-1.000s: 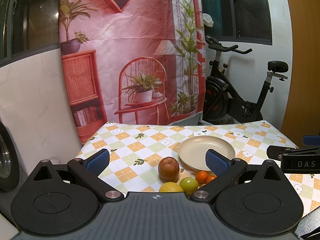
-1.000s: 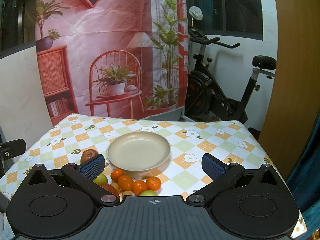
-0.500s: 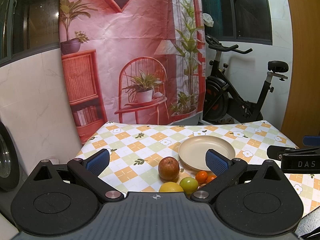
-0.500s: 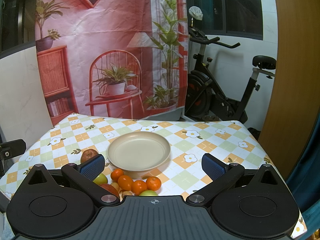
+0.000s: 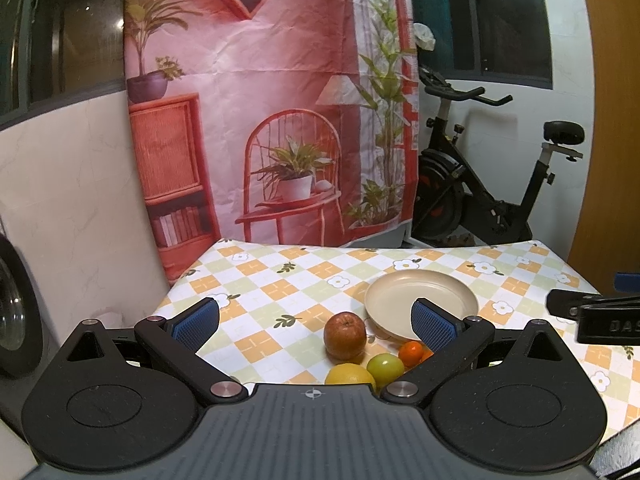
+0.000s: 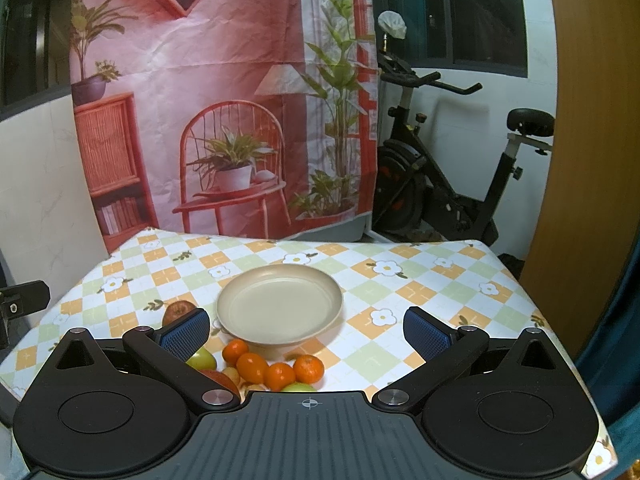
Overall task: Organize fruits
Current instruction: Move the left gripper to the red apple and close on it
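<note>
An empty beige plate sits mid-table; it also shows in the left wrist view. Fruit lies on the cloth in front of it: a red apple, a yellow lemon, a green apple and a small orange. The right wrist view shows several small oranges, a green apple and the red apple. My left gripper is open and empty, above the fruit. My right gripper is open and empty, in front of the plate.
The table has a checked flower-print cloth. A printed backdrop hangs behind it and an exercise bike stands at the back right. A wooden panel is at the right. The right gripper's body shows at the left view's right edge.
</note>
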